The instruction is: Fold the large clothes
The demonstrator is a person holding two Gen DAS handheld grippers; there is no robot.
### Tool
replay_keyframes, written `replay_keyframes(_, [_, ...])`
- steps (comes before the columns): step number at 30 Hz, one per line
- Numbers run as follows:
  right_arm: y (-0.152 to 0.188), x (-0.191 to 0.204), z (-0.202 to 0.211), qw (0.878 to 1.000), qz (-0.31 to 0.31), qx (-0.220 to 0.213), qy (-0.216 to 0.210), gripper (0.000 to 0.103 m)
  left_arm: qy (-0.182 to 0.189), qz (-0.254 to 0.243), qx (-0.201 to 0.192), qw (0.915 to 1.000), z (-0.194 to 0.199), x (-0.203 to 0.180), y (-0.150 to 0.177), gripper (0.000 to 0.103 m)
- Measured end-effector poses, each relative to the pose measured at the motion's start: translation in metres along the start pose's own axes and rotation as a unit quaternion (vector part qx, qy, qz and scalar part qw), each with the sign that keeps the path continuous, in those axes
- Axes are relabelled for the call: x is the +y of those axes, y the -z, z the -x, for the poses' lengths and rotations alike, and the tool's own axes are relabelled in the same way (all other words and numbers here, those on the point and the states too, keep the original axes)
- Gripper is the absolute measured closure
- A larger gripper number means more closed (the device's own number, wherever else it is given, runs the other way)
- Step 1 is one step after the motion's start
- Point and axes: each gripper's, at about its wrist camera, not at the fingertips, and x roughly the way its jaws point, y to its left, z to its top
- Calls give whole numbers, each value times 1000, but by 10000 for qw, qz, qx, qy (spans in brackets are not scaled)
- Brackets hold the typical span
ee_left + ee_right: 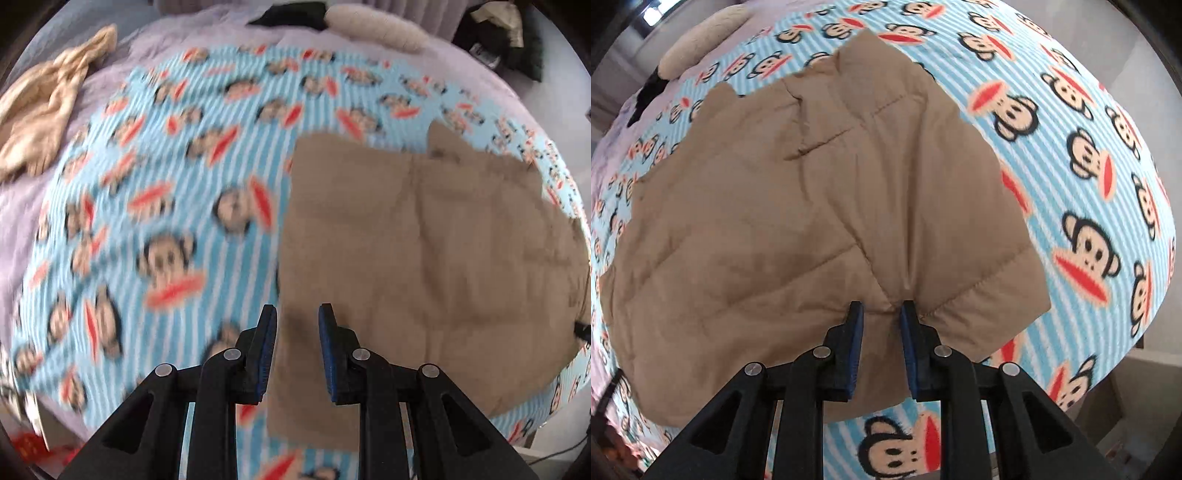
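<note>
- Tan quilted padded garment [798, 206] is lying partly folded on a light-blue striped fleece blanket w/ monkey-face print [1082, 177], spreading ahead of and under both grippers.
- Right gripper [881, 310] is pointing down at it, pads pinching a ridge of the tan fabric near its hem.
- Left gripper [297, 314] is hovering over garment's left edge, jaws narrowly apart, nothing btwn them.
- Crumpled beige cloth [48, 110] is sitting far ahead-left of left gripper.

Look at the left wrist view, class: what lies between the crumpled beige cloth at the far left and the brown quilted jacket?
Only the striped monkey-print blanket lies between the beige cloth and the brown jacket, as the left wrist view shows.
</note>
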Motion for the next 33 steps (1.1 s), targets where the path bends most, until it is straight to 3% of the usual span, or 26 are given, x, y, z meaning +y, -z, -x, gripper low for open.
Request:
replay_keyframes(3, [1, 7, -3, 9998, 126, -34, 163, 80, -30, -136, -92, 9999, -17, -8, -29, 78])
replay_keyframes(8, [-1, 11, -12, 9993, 305, 40, 224, 80, -372, -152, 303, 9987, -81, -18, -56, 78])
replay_keyframes(10, [-2, 10, -16, 9992, 336, 112, 156, 80, -429, -98, 387, 9983, -89, -19, -57, 78])
replay_keyframes(14, [-9, 7, -10, 9990, 314, 314, 30, 80, -665, -145, 500, 9964, -72, -25, -60, 78])
replay_keyframes(17, [-11, 8, 6, 9988, 298, 356, -185, 79, -528, -28, 484, 9974, -44, -26, -56, 78])
replay_keyframes(20, [-15, 21, 21, 9972, 447, 343, -488, 71, -452, 82, 375, 9982, -9, -33, -44, 77])
replay_keyframes(23, [-17, 44, 29, 9933, 712, 363, -830, 61, -632, 268, 243, 9973, 18, -39, -29, 2])
replay_keyframes(26, [-20, 76, 30, 9853, 1146, 466, -1177, 57, -663, 351, 103, 9971, 30, -43, -19, 1])
replay_keyframes(33, [-19, 125, 29, 9738, 1668, 658, -1395, 43, -693, 399, 196, 9966, 29, -41, -6, 1])
